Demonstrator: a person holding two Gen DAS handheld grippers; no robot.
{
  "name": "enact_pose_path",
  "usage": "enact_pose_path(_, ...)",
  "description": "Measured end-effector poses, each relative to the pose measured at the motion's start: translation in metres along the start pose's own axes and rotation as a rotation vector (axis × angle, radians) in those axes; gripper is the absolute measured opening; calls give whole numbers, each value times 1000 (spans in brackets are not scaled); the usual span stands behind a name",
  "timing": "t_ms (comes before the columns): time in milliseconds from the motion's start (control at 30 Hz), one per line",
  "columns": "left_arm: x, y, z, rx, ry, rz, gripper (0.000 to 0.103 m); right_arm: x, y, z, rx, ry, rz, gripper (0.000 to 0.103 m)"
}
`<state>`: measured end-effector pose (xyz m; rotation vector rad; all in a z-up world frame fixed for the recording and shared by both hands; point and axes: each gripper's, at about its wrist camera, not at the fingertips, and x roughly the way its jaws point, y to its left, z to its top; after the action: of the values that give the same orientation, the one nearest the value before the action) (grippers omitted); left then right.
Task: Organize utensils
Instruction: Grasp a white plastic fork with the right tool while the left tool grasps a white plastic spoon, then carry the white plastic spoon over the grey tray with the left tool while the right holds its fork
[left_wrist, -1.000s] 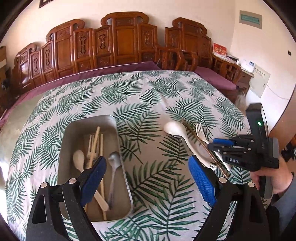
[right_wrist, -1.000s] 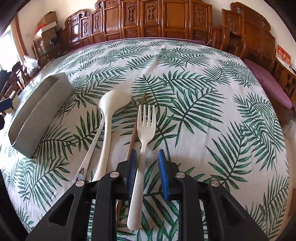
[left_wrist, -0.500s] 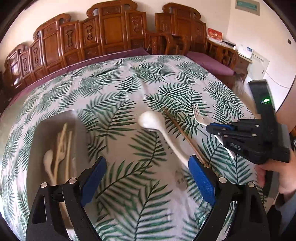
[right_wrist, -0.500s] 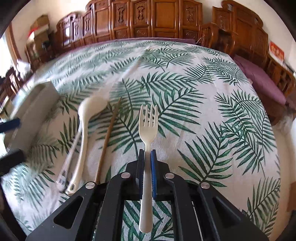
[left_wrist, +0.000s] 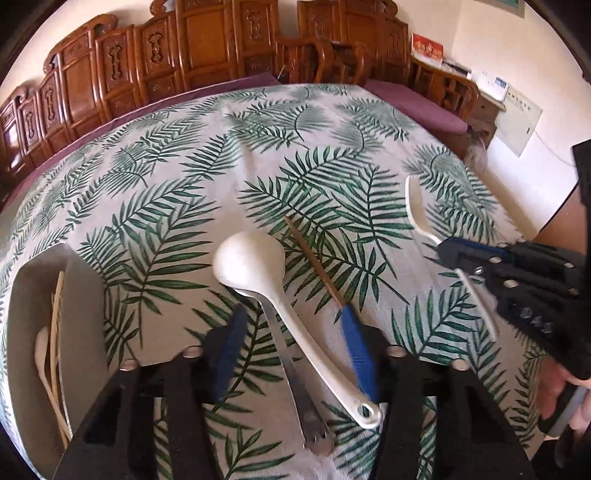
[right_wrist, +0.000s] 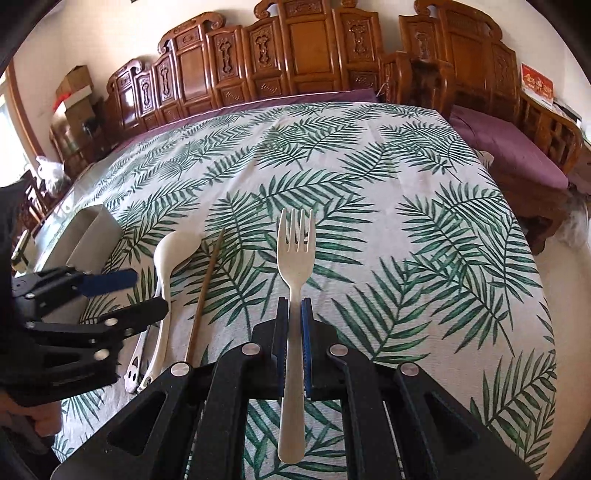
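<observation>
The right gripper (right_wrist: 294, 325) is clamped on the fork (right_wrist: 295, 258), while the left gripper (left_wrist: 291, 339), just closing around two spoons (left_wrist: 280, 295), might grab both.

Left gripper (left_wrist: 291, 347) now over white ladle (left_wrist: 280, 295) and metal spoon (left_wrist: 295, 387), jaws just closing around both, right gripper (right_wrist: 294, 321) clamped on lifted fork (right_wrist: 295, 266).

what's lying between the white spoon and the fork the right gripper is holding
A single brown chopstick lies on the tablecloth between the white spoon and the fork; otherwise bare leaf-print cloth. The right wrist view shows it best.
</observation>
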<state>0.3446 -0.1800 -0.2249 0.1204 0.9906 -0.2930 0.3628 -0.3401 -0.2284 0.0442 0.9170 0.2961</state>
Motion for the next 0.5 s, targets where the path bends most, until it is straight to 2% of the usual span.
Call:
enact_pose_path(67, 5, 0, 1, -11, 18, -15, 29, 0, -3, 0, 13, 0, 5, 8)
enact_pose_path(133, 7, 1, 1, -38, 24, -44, 26, 0, -4, 0, 23, 1, 10, 8)
enact_pose_path(233, 12, 2, 3, -59, 36, -44, 26, -2, -4, 0, 27, -7, 23, 8)
enact_pose_path(500, 16, -3, 6, -33, 45, 4, 26, -4, -3, 2, 34, -14, 31, 8)
